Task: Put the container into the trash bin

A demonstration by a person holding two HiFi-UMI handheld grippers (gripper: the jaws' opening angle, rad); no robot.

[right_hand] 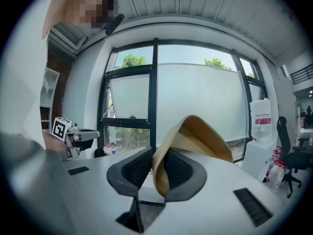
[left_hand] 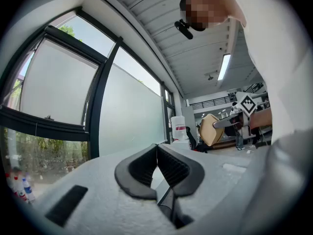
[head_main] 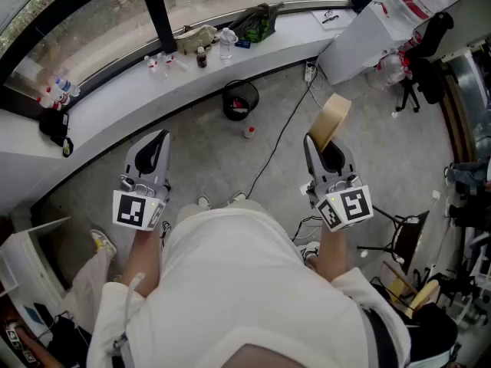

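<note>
A flattened tan paper container (head_main: 331,117) is pinched between the jaws of my right gripper (head_main: 322,146), held out level above the floor. In the right gripper view the container (right_hand: 195,141) curls up and right out of the black pads (right_hand: 178,170). The left gripper view shows the same container (left_hand: 211,129) from the side. The round black trash bin (head_main: 240,100) stands on the grey floor ahead, by the curved white counter, between the two grippers' lines. My left gripper (head_main: 157,142) is level and shut, its pads (left_hand: 168,163) meeting with nothing between them.
The white counter (head_main: 153,90) under the window bears bottles (head_main: 201,56) and a green bag (head_main: 257,25). A small can (head_main: 249,132) and a black cable (head_main: 280,136) lie on the floor near the bin. A black stool (head_main: 399,232) stands at the right, a white shelf (head_main: 31,259) at the left.
</note>
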